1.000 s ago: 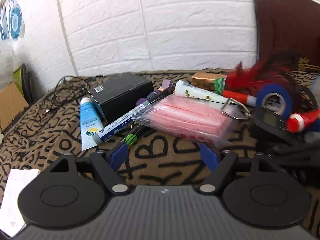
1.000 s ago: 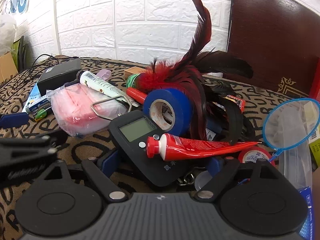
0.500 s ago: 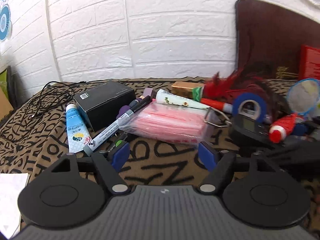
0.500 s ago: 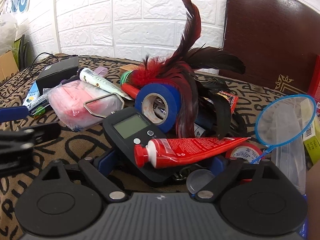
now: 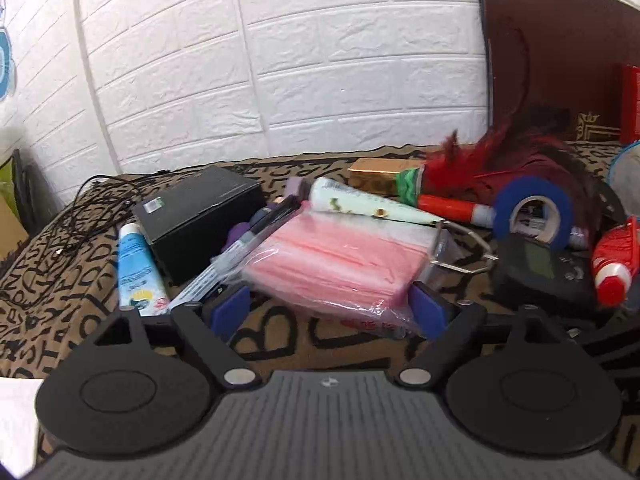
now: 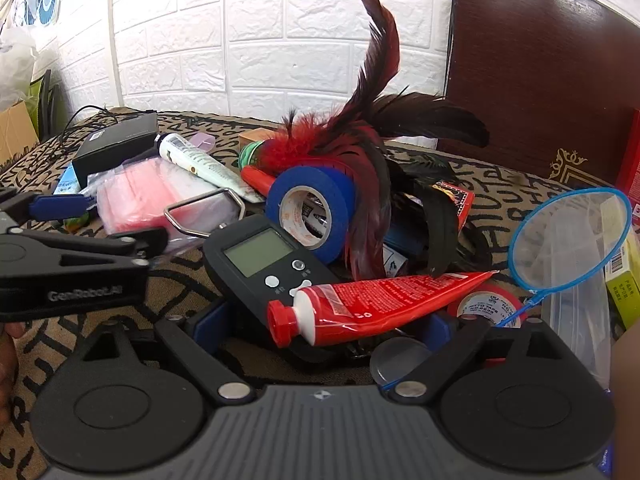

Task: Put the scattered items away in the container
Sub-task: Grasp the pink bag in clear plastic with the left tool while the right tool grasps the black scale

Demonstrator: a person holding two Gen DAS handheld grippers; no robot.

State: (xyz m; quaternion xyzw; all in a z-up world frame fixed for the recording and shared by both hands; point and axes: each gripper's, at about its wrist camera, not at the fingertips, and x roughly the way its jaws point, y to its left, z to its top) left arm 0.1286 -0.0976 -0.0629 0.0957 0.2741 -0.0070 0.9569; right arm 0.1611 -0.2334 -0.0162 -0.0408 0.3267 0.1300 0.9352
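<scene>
1. The left gripper (image 5: 328,314) had advanced on the pink packet (image 5: 336,258) since a second earlier; its jaws were opening, and the packet's near edge now lay between the blue pads (image 5: 230,312) without being pressed.
2. The right gripper (image 6: 320,330) had kept its place; its jaws were opening, with the red tube (image 6: 380,304) and the black scale (image 6: 264,264) between them, ungripped.
3. Judgement: both grasps were being prepared; nothing was stowed yet.
4. The packet was soft, glossy film over flat pink sheets. Left of it stood a matte black box (image 5: 200,208); right of it lay a blue tape roll (image 5: 532,216) and a red feather duster (image 5: 488,168).
5. The container could not be identified with certainty.
</scene>
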